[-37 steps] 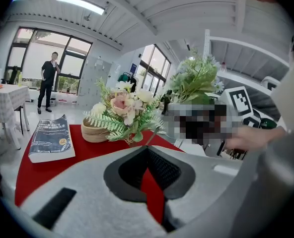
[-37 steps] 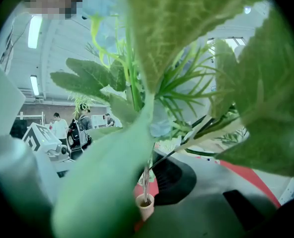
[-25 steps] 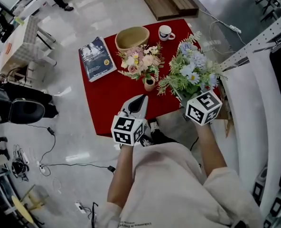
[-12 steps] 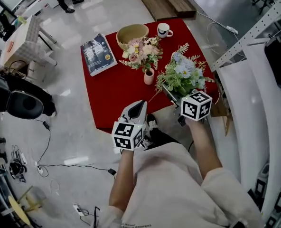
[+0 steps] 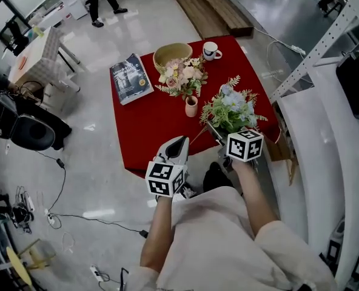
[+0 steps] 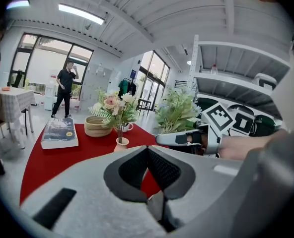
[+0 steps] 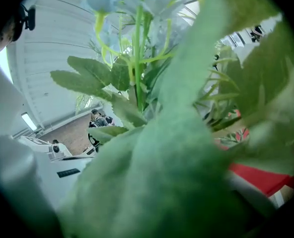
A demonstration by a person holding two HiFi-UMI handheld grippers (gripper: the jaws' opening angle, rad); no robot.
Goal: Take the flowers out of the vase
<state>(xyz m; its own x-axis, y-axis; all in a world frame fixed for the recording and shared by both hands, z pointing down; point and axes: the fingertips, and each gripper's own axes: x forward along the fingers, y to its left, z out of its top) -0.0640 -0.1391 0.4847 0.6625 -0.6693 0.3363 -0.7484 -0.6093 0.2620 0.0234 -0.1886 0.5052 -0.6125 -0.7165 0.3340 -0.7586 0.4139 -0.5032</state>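
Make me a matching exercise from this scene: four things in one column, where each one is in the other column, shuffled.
Things:
1 book
2 mug
3 pink flowers
4 blue bouquet

Places:
A in the small vase
B held by the right gripper
C at the red table's left edge
D right of the woven bowl

Pairs: 1-C, 2-D, 3-A, 4-B

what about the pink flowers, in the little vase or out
In: the pink flowers rise upright from the mouth of the little vase, which stands on the red cloth.
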